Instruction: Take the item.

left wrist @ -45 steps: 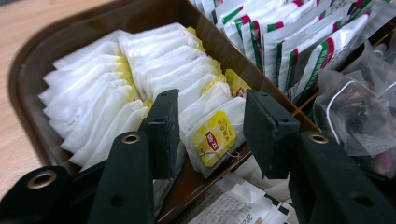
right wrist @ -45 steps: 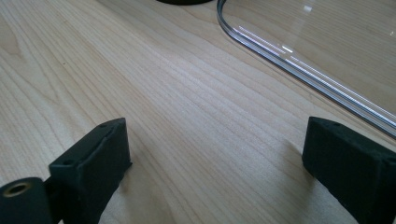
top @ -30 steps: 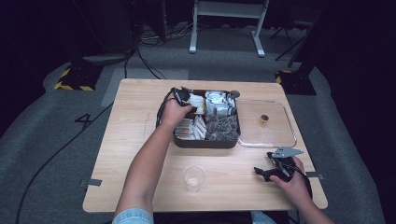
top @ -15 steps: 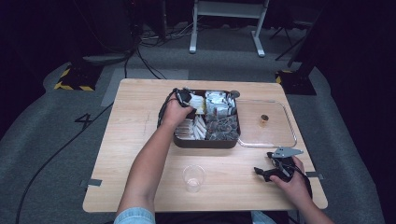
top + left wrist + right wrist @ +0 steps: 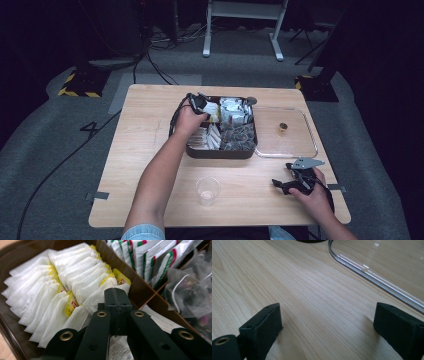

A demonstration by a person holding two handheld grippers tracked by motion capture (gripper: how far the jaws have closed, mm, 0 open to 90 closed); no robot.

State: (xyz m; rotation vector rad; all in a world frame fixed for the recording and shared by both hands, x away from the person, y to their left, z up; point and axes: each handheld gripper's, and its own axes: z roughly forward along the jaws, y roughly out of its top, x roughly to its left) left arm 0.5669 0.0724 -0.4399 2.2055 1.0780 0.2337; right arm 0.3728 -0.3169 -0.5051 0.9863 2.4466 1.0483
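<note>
A dark brown compartment box (image 5: 220,152) stands mid-table, packed with sachets. My left gripper (image 5: 200,103) reaches into its far left compartment. In the left gripper view its jaws are pressed together, and the left gripper (image 5: 116,293) has its tips among upright white sachets with yellow tags (image 5: 62,285); nothing shows between the jaws. The neighbouring compartments hold green-and-red striped packets (image 5: 150,257) and clear bags with dark contents (image 5: 190,295). My right gripper (image 5: 281,186) rests on the table near the front right, and the right gripper (image 5: 327,317) has its jaws wide apart over bare wood.
A clear lid (image 5: 300,150) with a small knob (image 5: 283,127) lies flat to the right of the box; its rim (image 5: 372,277) runs just ahead of the right gripper. A clear plastic cup (image 5: 207,190) stands near the front edge, between the two forearms.
</note>
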